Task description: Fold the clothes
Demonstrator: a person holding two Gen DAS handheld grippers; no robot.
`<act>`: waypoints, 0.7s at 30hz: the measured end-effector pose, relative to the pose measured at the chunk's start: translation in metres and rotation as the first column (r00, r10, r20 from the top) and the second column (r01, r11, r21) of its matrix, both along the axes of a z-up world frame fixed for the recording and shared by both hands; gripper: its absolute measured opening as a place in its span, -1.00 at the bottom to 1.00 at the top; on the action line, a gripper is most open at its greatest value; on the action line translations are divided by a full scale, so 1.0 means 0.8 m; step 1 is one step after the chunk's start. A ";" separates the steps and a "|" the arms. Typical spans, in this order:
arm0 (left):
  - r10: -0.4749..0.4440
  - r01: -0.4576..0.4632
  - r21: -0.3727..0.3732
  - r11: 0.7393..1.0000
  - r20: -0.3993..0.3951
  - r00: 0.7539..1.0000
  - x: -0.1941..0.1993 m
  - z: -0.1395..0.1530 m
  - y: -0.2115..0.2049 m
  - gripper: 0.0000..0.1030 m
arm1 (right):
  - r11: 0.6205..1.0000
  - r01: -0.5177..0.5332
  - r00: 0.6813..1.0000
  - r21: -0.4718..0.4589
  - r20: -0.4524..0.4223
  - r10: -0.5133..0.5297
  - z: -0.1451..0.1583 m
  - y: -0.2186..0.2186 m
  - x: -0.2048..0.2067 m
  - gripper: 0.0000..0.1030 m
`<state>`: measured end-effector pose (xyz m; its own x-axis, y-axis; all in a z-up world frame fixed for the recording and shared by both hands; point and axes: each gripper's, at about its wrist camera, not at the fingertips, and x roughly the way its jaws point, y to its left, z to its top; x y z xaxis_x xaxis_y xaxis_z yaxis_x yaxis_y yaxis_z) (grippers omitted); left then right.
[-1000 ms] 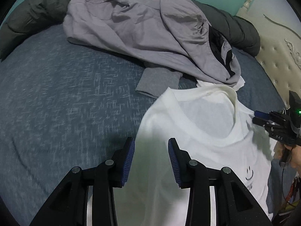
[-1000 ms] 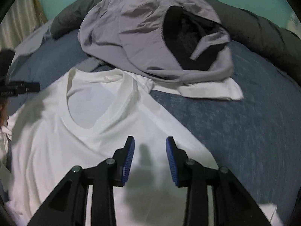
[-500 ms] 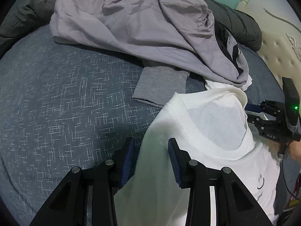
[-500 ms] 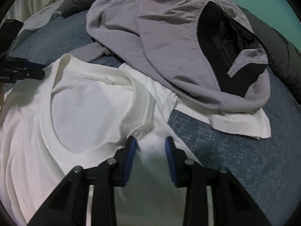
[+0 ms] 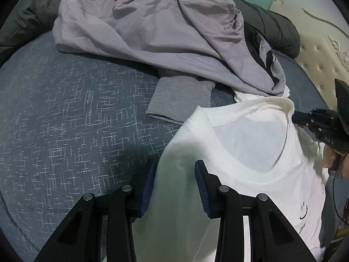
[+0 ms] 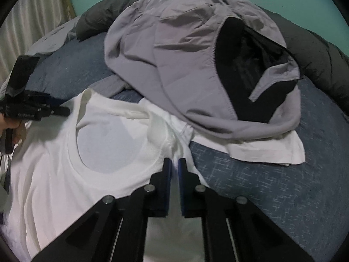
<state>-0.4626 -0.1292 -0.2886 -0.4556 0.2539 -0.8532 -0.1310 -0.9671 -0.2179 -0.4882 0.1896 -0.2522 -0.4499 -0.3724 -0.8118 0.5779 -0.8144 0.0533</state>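
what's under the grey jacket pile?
Poking out from under the grey jacket: a grey knit sleeve, a white garment's hem, and the far shoulder of the white T-shirt. The blue bedspread lies beneath. Anything deeper is covered.

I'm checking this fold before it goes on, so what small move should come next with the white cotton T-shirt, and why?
Probably close the left tongs on the white cotton T-shirt. The right tongs already pinch the shoulder beside the collar, while the left ones stand open with the other shoulder's fabric between their blue pads, not yet gripped. Both shoulders need holding before lifting.
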 end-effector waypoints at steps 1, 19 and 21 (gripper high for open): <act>-0.002 0.002 -0.001 1.000 0.001 1.000 0.000 0.000 0.001 -0.22 | 1.000 0.014 1.000 -0.011 0.002 -0.014 0.002 0.003 -0.003 -0.89; 0.037 -0.052 -0.139 0.989 -0.108 0.993 -0.001 0.028 0.010 -0.95 | 0.983 0.183 0.979 -0.003 -0.092 -0.183 0.012 0.005 -0.020 -0.95; 0.051 -0.071 -0.149 0.986 -0.135 0.990 -0.003 0.043 0.008 -0.96 | 0.982 0.189 0.975 -0.014 -0.112 -0.189 0.022 0.006 -0.023 -0.95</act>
<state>-0.4654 -0.1225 -0.2544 -0.5761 0.0934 -0.8120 -0.0883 -0.9947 -0.0518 -0.5069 0.1944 -0.2350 -0.6009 -0.2742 -0.7508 0.4159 -0.9094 -0.0006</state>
